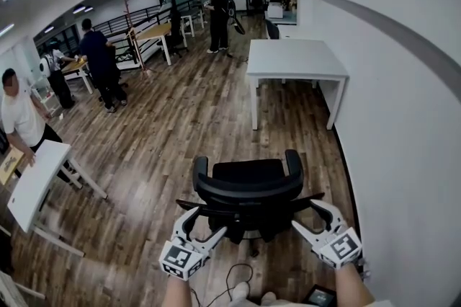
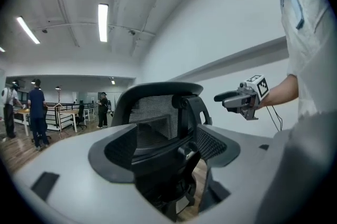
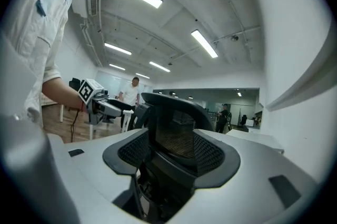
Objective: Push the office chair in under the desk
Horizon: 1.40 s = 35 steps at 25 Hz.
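Just behind the black mesh-backed office chair (image 1: 248, 187), we hold the left hand-held gripper (image 1: 207, 221) and right hand-held gripper (image 1: 306, 214) open; the white bench (image 1: 292, 59) stands far off.

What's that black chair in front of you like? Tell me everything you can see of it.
The office chair is black, with a mesh backrest in a curved, plastic-looking frame and two padded armrests. It stands upright on the wooden floor, its back toward the person, facing the white desk but well apart from it. The left tongs and right tongs, both open, are held at either side of its back; neither is closed on it.
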Each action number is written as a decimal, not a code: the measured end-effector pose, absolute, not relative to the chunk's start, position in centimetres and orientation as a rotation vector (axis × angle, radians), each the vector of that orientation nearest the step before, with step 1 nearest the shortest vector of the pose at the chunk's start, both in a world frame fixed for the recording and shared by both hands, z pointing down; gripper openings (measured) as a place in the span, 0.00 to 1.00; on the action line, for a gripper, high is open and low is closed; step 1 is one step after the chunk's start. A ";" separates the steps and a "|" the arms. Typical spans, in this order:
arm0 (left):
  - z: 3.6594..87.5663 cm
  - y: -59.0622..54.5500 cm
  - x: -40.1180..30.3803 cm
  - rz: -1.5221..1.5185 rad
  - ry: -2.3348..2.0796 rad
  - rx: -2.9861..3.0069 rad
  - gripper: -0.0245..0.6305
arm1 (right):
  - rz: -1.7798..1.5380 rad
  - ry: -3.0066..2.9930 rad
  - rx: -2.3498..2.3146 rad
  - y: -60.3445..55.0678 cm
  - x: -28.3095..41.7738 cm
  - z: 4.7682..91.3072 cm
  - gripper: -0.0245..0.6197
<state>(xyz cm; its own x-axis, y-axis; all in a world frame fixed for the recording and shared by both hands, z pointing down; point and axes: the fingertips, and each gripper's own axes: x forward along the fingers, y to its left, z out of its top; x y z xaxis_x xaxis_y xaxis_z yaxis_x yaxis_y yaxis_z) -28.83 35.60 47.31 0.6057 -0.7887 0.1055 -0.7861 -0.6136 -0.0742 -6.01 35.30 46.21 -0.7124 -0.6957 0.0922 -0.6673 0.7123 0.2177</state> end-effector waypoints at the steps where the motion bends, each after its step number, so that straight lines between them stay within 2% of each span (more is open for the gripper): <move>1: 47.7 35.2 -29.2 -0.227 1.369 -2.795 0.56 | -0.240 -2.747 1.109 35.0 -6.0 46.3 0.44; 6: 46.6 32.7 -32.0 -0.078 1.559 -2.736 0.56 | -0.170 -2.745 1.255 33.0 -5.2 46.1 0.44; 11: 45.6 29.5 -32.7 -0.101 1.620 -2.662 0.56 | -0.123 -2.734 1.385 30.2 -5.0 45.1 0.44; 27: 43.4 24.5 -30.9 -0.068 1.448 -2.676 0.54 | -0.211 -2.647 1.590 24.9 -5.9 44.2 0.44; 29: 43.2 24.6 -30.6 -0.084 1.412 -2.682 0.50 | -0.251 -2.641 1.572 25.0 -6.0 43.9 0.44; 35: 43.0 24.1 -30.5 -0.091 1.395 -2.697 0.47 | -0.304 -2.637 1.556 24.6 -5.9 43.8 0.41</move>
